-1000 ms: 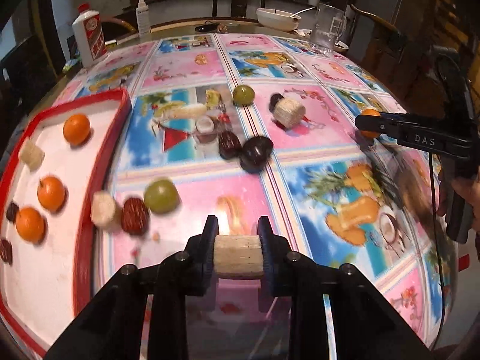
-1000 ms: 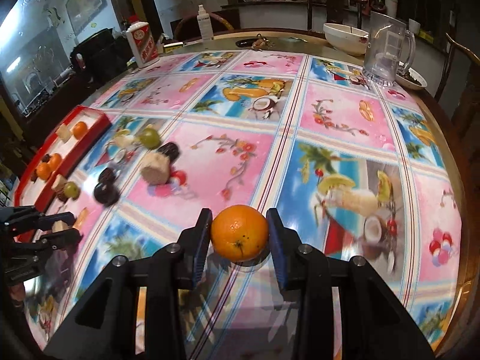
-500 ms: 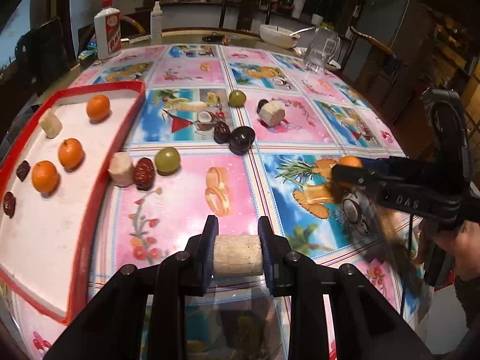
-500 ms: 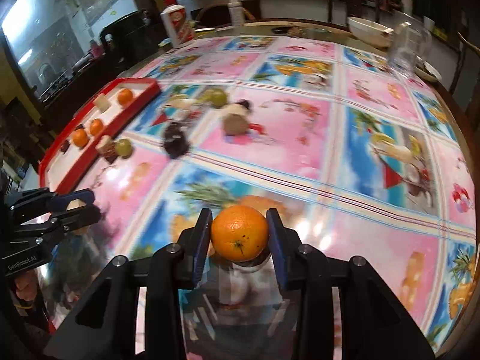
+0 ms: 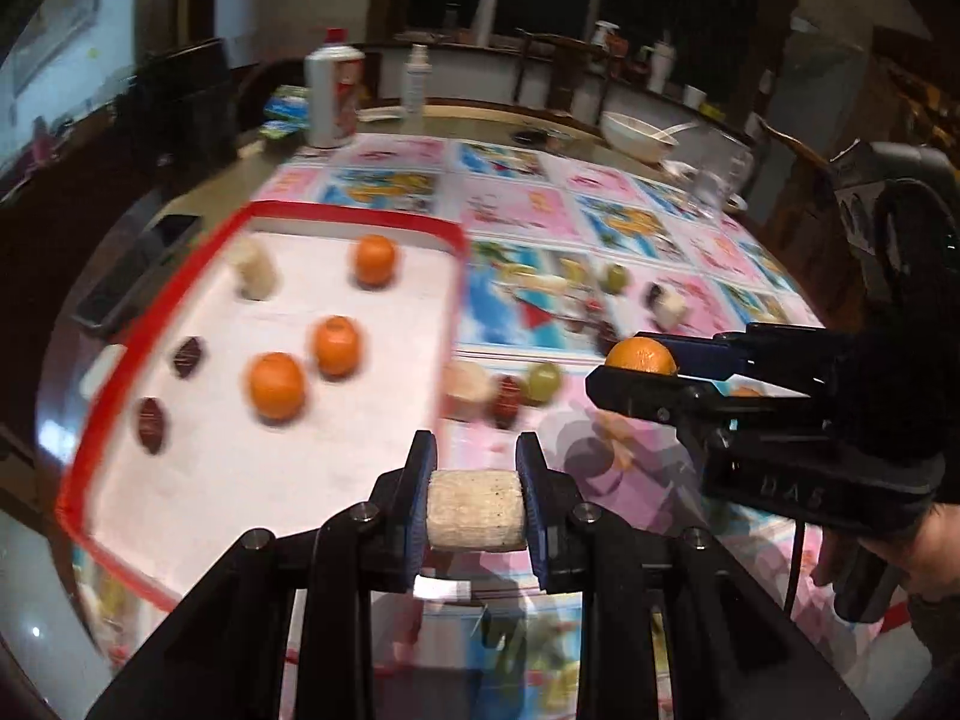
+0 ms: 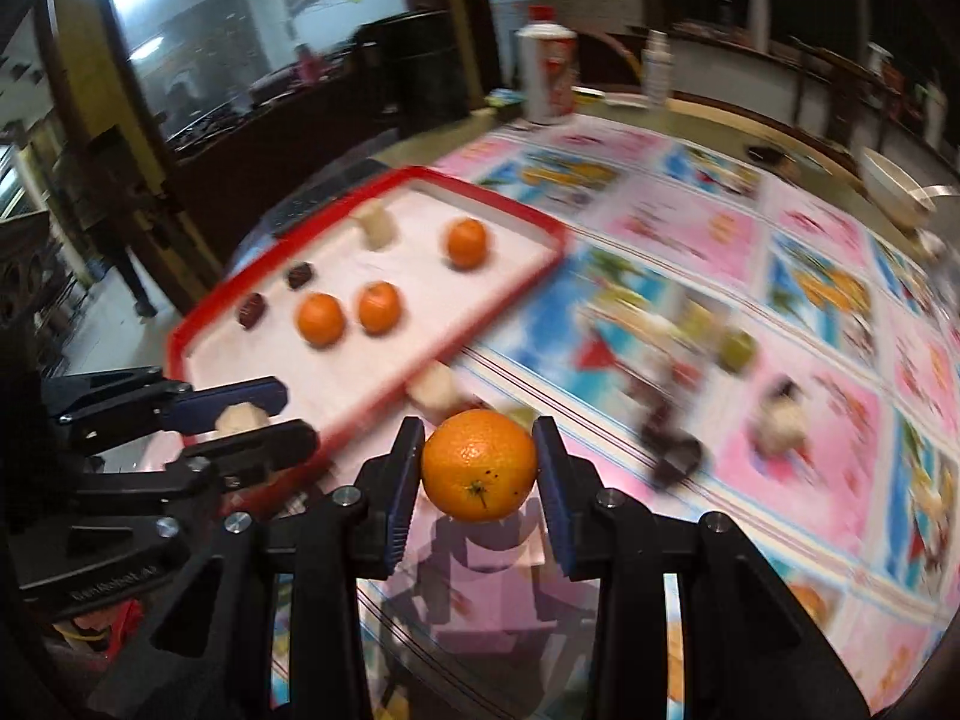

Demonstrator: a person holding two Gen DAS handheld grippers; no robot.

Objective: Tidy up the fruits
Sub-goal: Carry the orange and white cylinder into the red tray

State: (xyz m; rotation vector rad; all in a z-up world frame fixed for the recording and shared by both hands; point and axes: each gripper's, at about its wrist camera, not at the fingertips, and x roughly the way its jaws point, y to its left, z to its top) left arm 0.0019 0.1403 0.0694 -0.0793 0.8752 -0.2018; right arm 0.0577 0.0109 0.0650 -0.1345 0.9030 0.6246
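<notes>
While both loads hang above table short of red tray (image 5: 462, 240); left gripper (image 5: 477, 507) clamps pale cylinder chunk (image 5: 476, 510) at lower centre; right gripper (image 6: 478, 474) clamps orange (image 6: 478, 465); carry step; next likely lowering each onto bare tray floor, clear of fruit there.

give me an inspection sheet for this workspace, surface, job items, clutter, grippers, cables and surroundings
Surface: round table under a fruit-print cloth.
Job's things: red-rimmed tray holds three oranges, two dark fruits and a pale chunk; green, dark and pale pieces lie loose on the cloth beside it.
Clutter: white bottle, spray bottle, bowl, glass pitcher, phone.
Grippers: left gripper shut on a pale cylinder; right gripper shut on an orange.
Cables: black cable under the right gripper.
Surroundings: wooden chairs, dim room.
</notes>
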